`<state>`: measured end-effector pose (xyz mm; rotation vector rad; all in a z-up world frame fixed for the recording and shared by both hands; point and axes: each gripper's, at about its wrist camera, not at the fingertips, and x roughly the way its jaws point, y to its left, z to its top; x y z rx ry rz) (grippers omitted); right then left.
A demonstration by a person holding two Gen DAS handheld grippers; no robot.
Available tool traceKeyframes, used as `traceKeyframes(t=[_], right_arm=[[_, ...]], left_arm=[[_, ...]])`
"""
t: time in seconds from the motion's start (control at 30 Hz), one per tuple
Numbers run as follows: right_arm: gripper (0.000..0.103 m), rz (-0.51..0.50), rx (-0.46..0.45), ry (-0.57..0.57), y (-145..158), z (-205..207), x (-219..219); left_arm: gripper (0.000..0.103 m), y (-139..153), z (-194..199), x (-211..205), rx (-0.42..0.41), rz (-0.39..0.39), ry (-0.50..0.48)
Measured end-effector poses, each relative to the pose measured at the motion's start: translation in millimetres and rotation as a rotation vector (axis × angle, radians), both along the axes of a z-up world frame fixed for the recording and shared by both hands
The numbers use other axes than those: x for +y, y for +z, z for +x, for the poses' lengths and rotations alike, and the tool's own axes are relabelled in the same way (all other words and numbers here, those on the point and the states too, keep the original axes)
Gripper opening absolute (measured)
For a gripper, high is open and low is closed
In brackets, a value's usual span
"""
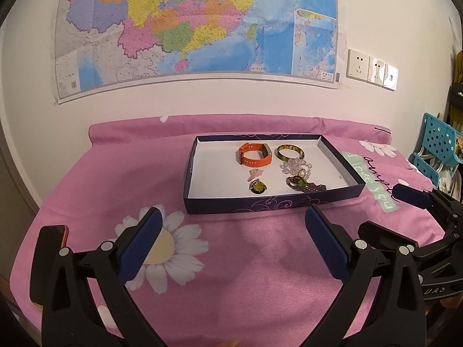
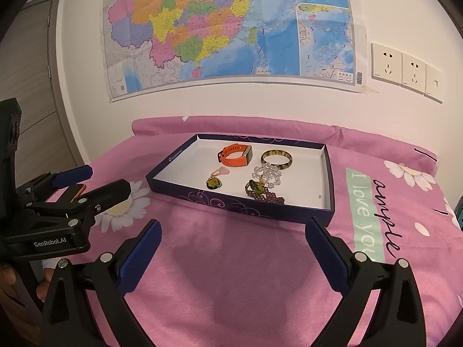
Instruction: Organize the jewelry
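Observation:
A shallow dark blue box [image 1: 254, 206] [image 2: 185, 186] with a white floor sits on the pink cloth. Inside lie an orange watch [image 1: 255, 154] [image 2: 235, 155], a brown-green bangle [image 1: 290, 152] [image 2: 277, 156], a clear bead bracelet [image 1: 295, 165] [image 2: 267, 174], a dark purple bead bracelet [image 1: 306, 186] [image 2: 264, 193], a pink pendant [image 1: 254, 174] [image 2: 220, 171] and a green-yellow charm [image 1: 258, 187] [image 2: 213, 183]. My left gripper [image 1: 233, 222] and my right gripper [image 2: 233, 231] are open and empty, both short of the box's near wall.
The pink flowered cloth [image 1: 231, 260] covers the table against a white wall with a map [image 1: 196, 23]. An orange-edged phone [image 1: 62, 232] lies at the left edge. A blue perforated rack [image 1: 437, 150] stands at the right. Wall sockets [image 2: 405, 70] are at the back right.

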<state>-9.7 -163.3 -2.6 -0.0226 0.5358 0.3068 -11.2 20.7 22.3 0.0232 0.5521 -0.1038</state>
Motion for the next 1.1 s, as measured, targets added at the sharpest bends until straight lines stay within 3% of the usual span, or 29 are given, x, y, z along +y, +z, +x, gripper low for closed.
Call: traceKeyframes(t=[1.1], right_arm=[[0.096,0.010,0.020,-0.009,-4.2,2.8,1.1]], left_arm=[[0.097,-3.8,0.2,-4.1,0.015,-0.005,-0.008]])
